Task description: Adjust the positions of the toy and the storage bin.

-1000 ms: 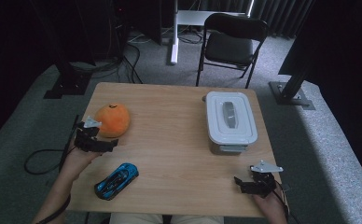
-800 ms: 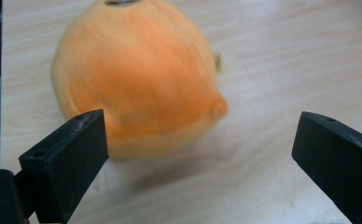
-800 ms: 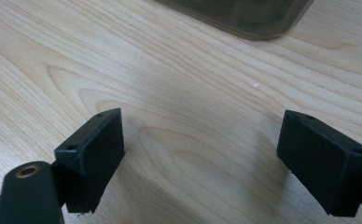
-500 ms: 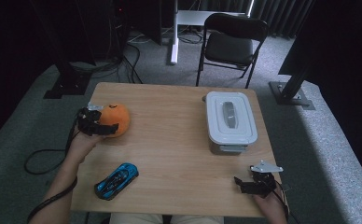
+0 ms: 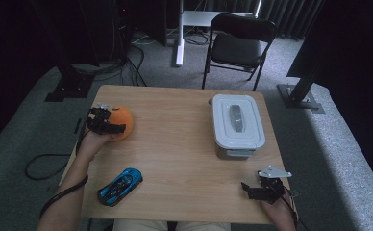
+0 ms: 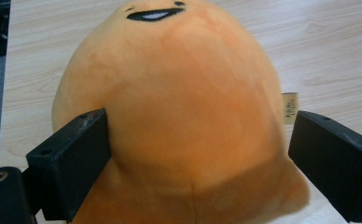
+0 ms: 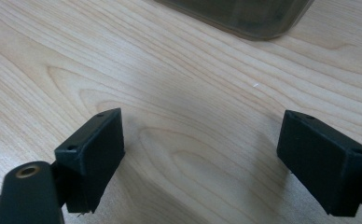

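While lidded, grey container [image 5: 237, 126] stands, contents hidden.

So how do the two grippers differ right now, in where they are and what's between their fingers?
The left gripper is at the table's left edge, its fingers spread around the orange plush toy; one finger touches it, the other stands just off it. The right gripper sits at the near right corner, short of the lidded white container, with bare wood between its fingers. Both are open.
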Available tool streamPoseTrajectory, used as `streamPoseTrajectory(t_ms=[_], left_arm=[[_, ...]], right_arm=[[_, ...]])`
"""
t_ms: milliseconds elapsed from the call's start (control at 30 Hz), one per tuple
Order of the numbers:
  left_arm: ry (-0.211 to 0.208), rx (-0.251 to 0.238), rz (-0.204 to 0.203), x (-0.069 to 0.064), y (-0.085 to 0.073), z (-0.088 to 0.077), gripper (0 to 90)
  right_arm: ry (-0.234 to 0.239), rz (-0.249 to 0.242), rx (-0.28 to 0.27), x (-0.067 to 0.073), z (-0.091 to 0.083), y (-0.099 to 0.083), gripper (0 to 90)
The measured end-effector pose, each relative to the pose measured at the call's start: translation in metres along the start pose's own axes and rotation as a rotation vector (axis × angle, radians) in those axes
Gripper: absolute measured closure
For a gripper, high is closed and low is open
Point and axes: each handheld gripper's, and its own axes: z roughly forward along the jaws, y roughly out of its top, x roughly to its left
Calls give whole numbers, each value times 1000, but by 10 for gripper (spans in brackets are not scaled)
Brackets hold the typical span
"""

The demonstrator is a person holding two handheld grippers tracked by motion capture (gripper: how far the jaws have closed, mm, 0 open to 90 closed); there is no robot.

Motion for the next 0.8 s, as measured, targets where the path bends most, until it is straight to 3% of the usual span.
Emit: streamPoseTrajectory(t_ms=[167,200,333,400,433,500,633,800], left_arm=[[10,2,1,3,-1,7,138],[6,0,20,4,-4,9,189],[-20,-22,3,6,-10,8,347],[-29,-35,13,8,-12,6,513],[-37,-42,17,8,-13,3,513],[-50,-58,39,10,-15,-6,629],[-59,-63,91,9,-18,-15,666],[-111,-74,158,8,-28,-30,665]], right_arm=[[0,0,0,0,0,0,144],[-1,0,0,0,0,0,144],[-1,1,0,0,0,0,144],[-1,1,0,0,0,0,144],[-1,1,0,0,0,0,144],[-2,3,0,0,0,0,144],[-3,4,0,0,0,0,144],[-3,4,0,0,0,0,144]])
